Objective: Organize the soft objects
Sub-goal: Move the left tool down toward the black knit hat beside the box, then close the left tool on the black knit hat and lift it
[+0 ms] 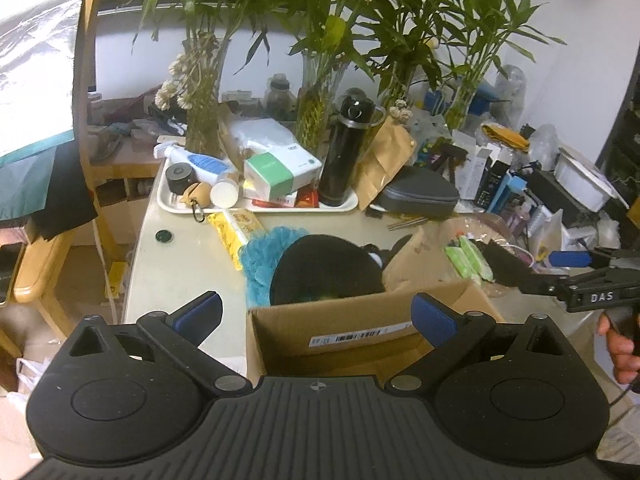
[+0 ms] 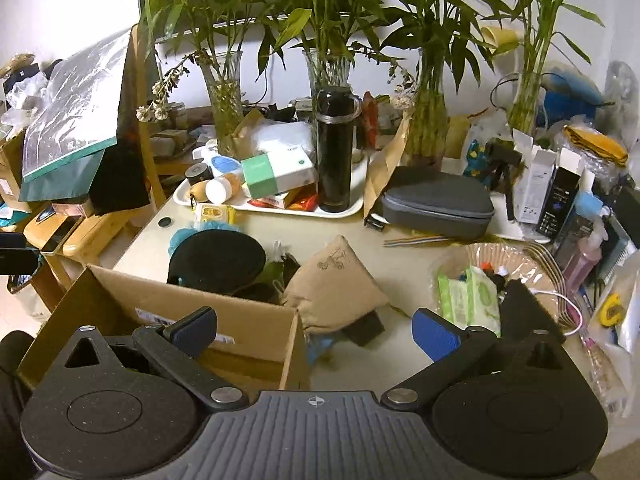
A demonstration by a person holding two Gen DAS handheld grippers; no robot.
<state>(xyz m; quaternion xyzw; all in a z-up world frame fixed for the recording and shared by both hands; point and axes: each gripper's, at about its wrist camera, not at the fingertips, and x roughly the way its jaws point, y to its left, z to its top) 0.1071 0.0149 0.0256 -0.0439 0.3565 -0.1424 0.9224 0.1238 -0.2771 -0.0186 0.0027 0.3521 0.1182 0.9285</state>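
An open cardboard box (image 1: 344, 340) (image 2: 160, 308) stands at the table's near edge. A black hat (image 1: 324, 268) (image 2: 216, 260) lies over its far side, with a blue fluffy piece (image 1: 260, 264) beside it. A tan cushion (image 2: 332, 284) leans against the box's right corner, with a black block (image 2: 364, 330) under it. My left gripper (image 1: 316, 320) hangs open over the box with nothing between its fingers. My right gripper (image 2: 316, 332) (image 1: 552, 270) is open and empty too, hanging in front of the cushion at the box's right corner.
A white tray (image 2: 352, 210) carries a black flask (image 2: 334, 152) and small boxes. Behind it stand glass vases with bamboo (image 2: 430, 128). A grey case (image 2: 436, 202), green wipes (image 2: 468, 296) in a wrapped basket, and clutter fill the right. A wooden chair (image 1: 36, 276) stands at the left.
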